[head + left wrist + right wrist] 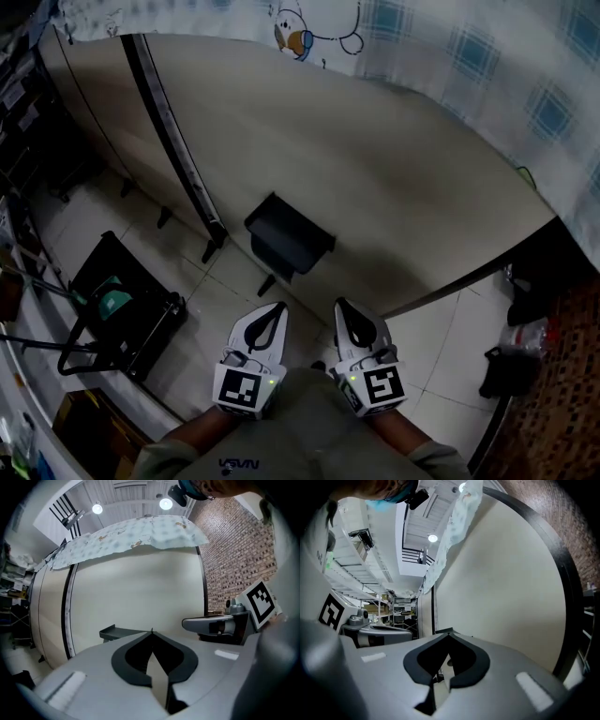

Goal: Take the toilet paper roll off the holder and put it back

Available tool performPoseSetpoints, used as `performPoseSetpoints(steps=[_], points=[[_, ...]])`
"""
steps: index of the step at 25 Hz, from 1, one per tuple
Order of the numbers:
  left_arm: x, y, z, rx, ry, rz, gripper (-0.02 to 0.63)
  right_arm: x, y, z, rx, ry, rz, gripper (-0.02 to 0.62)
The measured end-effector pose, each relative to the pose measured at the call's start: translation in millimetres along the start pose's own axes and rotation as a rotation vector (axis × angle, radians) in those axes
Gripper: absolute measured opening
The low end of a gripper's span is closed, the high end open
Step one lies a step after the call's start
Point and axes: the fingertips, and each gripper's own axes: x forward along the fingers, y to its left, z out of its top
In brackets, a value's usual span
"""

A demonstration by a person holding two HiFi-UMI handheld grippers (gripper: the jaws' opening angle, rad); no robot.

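Both sets of tongs are pinched fully shut with nothing in them: the left tongs (278, 307) and the right tongs (341, 304) sit side by side, close in front of the person, pointing roughly level at the black bracket (289, 234).

That bracket sticks out like a little shelf from the beige panel (394, 159), and I'd guess it's the holder. Both tips are short of the bracket, not touching it, with tiled floor (220, 300) under the bracket. Well off to the bracket's left there's a black cart (127, 314), and above the bracket a patterned cloth (487, 56) hangs over the panel's top edge.

Here's the thing though: I can't spot the toilet paper roll in any view. It's not on top of the bracket as far as I can see, so it may be tucked underneath.

My take: this is just the approach. Get the roll in sight first, spread one pair of tongs before closing in, and come in level so the shut tips don't knock the bracket.
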Motion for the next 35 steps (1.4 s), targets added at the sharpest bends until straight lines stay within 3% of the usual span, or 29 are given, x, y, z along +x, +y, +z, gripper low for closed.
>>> performPoseSetpoints(steps=[10,18,28,31,35], points=[[-42.6,21.8,-3.1,-0.040,-0.047,-0.026,0.008,-5.8,39.0,2.8,-0.044,0.007,-0.073,0.000],[-67.5,28.4,-3.3,-0.047,-0.067,-0.060,0.008,-23.8,47.8,4.3,-0.032,-0.005,-0.180,0.000],[-97.4,9.3,-32.2,-0.112,-0.017,-0.194,0.008,-61.6,80.5,-12.2,-0.044,0.051,-0.277,0.000],[-105.4,-1.0,-30.2,-0.114,-0.031,-0.219,0.008,-75.8,88.5,-14.7,-0.054,0.054,-0.283,0.000],[-121.5,-9.4,-15.9,-0.104,-0.067,-0.187,0.008,-85.4,94.7,-6.5,-0.072,0.015,-0.247,0.000]])
